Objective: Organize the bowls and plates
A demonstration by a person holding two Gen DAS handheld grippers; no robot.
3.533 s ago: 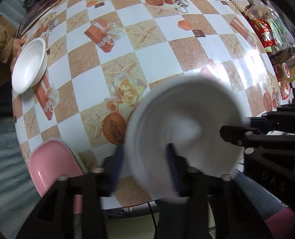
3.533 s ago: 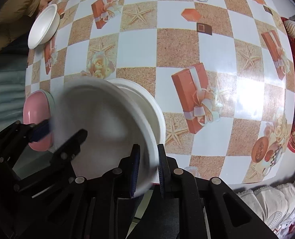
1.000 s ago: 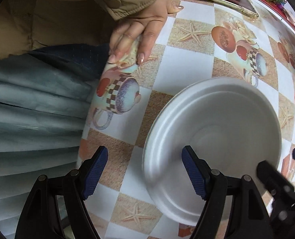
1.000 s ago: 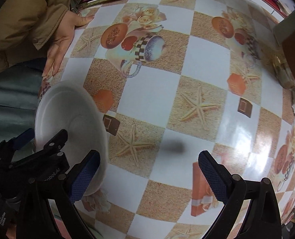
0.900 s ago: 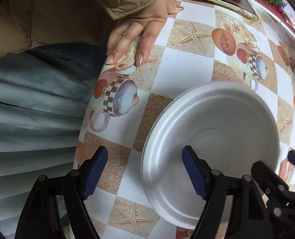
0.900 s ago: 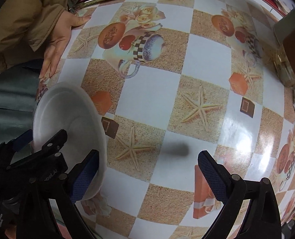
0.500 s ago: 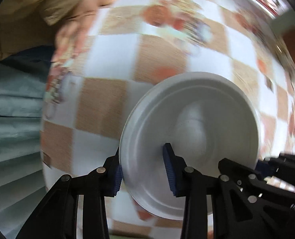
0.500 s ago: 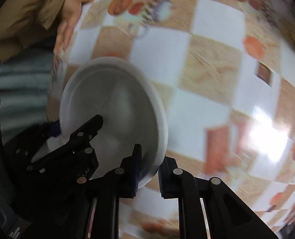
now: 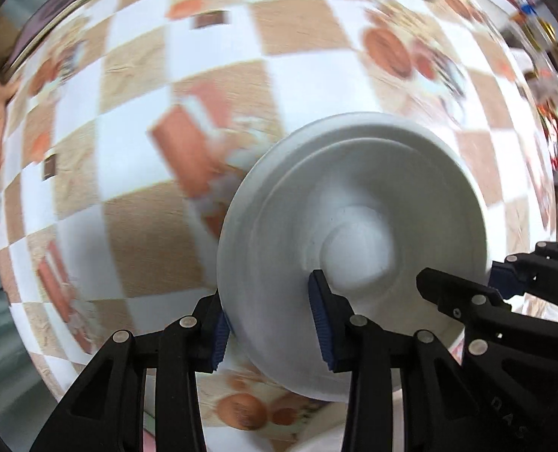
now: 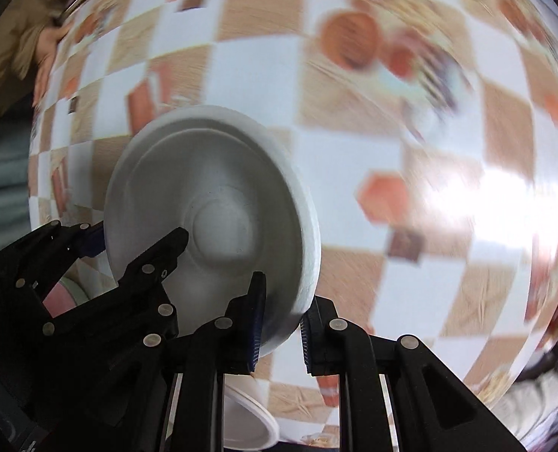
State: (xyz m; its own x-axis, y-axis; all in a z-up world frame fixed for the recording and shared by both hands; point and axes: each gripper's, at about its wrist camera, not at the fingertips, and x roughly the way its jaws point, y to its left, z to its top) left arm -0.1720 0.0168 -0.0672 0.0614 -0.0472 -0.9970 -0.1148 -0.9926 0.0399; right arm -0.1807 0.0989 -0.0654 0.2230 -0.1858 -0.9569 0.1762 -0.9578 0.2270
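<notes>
A white bowl [image 9: 354, 233] hangs over the checkered tablecloth [image 9: 136, 173], held between both grippers. My left gripper [image 9: 269, 324] is shut on its near-left rim, one blue pad inside and one outside. My right gripper [image 10: 282, 326] is shut on the opposite rim of the same bowl [image 10: 211, 218]. Each view also shows the other tool: the right gripper [image 9: 505, 286] at the bowl's right edge, the left gripper [image 10: 90, 245] at its left edge. The background is smeared by motion.
Another white dish [image 10: 249, 418] lies at the table's near edge under my right gripper. A person's hand [image 10: 47, 49] in a tan sleeve rests on the far left edge of the table. Packaged goods [image 9: 542, 75] crowd the right side.
A second ago both grippers stood open around the bowl lying on the table by the person's hand. They have closed on its rim and carried it across the table away from that hand.
</notes>
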